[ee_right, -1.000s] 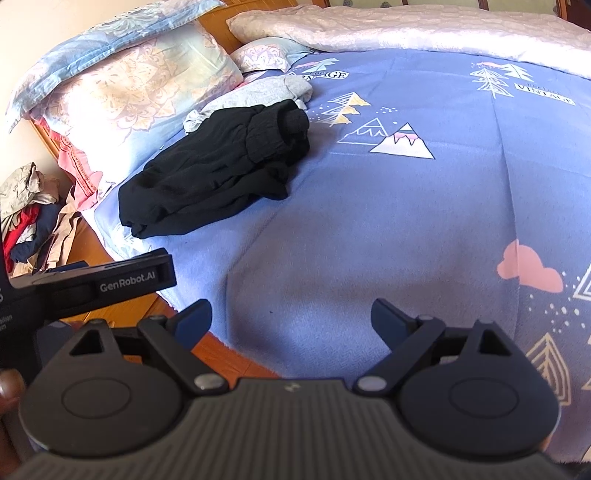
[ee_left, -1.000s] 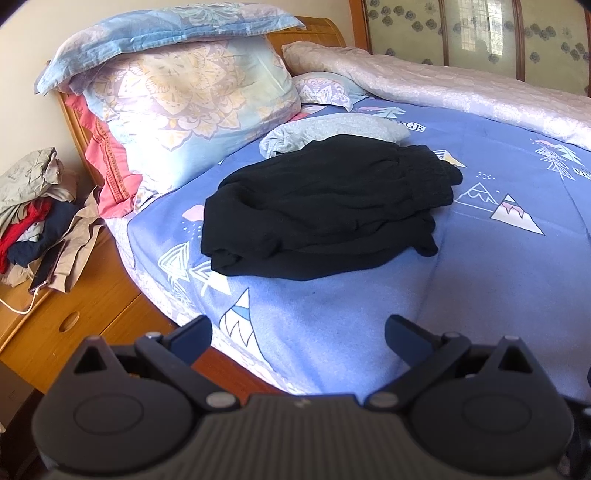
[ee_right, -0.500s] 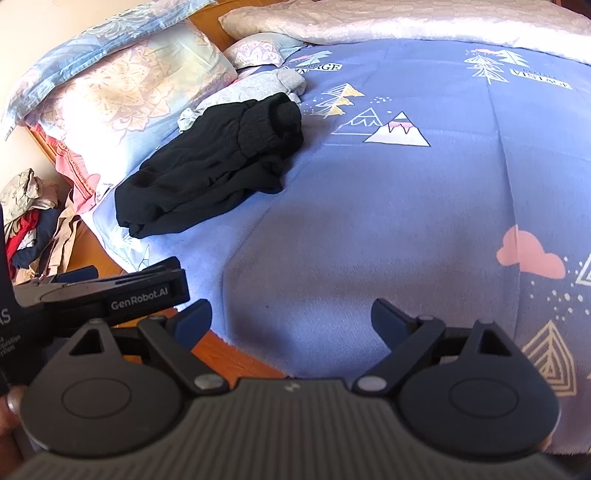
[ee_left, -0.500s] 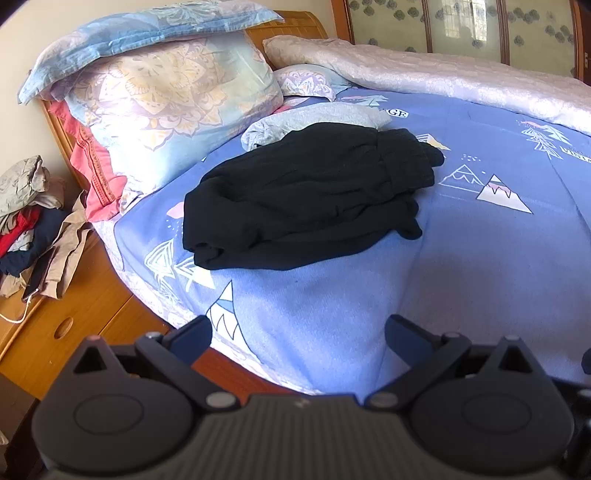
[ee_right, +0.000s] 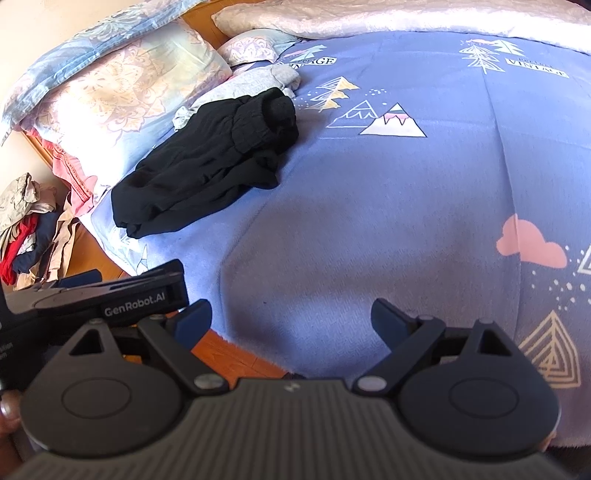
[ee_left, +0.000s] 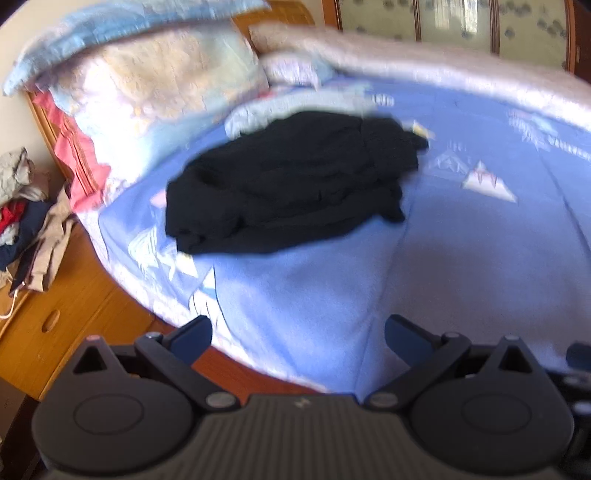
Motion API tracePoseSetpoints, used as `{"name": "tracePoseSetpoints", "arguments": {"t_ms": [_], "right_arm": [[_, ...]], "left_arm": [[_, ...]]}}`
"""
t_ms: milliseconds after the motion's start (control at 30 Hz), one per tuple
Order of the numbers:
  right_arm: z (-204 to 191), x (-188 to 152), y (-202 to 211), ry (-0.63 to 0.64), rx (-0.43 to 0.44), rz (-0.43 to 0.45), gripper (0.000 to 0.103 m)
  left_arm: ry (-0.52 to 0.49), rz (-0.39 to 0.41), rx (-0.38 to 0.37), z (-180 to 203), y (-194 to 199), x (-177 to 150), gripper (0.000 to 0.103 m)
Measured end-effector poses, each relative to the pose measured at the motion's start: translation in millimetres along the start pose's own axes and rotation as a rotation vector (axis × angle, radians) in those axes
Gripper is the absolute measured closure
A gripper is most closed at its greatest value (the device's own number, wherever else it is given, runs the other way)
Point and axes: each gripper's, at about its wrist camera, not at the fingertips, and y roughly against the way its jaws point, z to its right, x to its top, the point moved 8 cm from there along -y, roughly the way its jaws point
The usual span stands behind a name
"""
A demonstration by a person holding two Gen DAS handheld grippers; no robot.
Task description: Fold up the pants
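Observation:
Black pants [ee_left: 288,184] lie in a folded bundle on the blue patterned bed sheet [ee_left: 461,251], close to the pillows; the right wrist view shows the same pants [ee_right: 210,166] at upper left. My left gripper [ee_left: 298,334] is open and empty, hovering over the near bed edge, well short of the pants. My right gripper [ee_right: 291,318] is also open and empty above the sheet [ee_right: 369,221], further from the pants. The left wrist view is motion-blurred. The left gripper's body [ee_right: 110,295] shows at the lower left of the right wrist view.
Stacked pillows [ee_right: 110,81] and a grey garment [ee_right: 258,79] sit behind the pants. A pale quilt [ee_right: 369,14] runs along the far side. A wooden bedside cabinet [ee_left: 55,314] with a heap of clothes [ee_left: 22,206] stands left of the bed.
Both grippers have drawn back and shifted slightly; the pants sit a little lower and more central in the left wrist view. The left wrist view has become blurred. Both grippers stay open.

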Motion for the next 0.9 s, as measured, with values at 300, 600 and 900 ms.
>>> {"name": "tracePoseSetpoints", "arguments": {"t_ms": [300,600,900], "right_arm": [[5.9,0.5,1.7,-0.013,-0.012,0.004,0.008],[6.6,0.9,2.1,-0.004,-0.015,0.002,0.008],[5.1,0.6,1.5,-0.008,-0.016,0.003,0.008]], "left_arm": [[0.004,-0.084,-0.032,2.8,-5.6,-9.5,0.0],[0.005,-0.098,-0.024,2.1,-6.8,-10.1,0.0],[0.018,-0.096,-0.011,-1.3,-7.0,-9.4,0.0]]}}
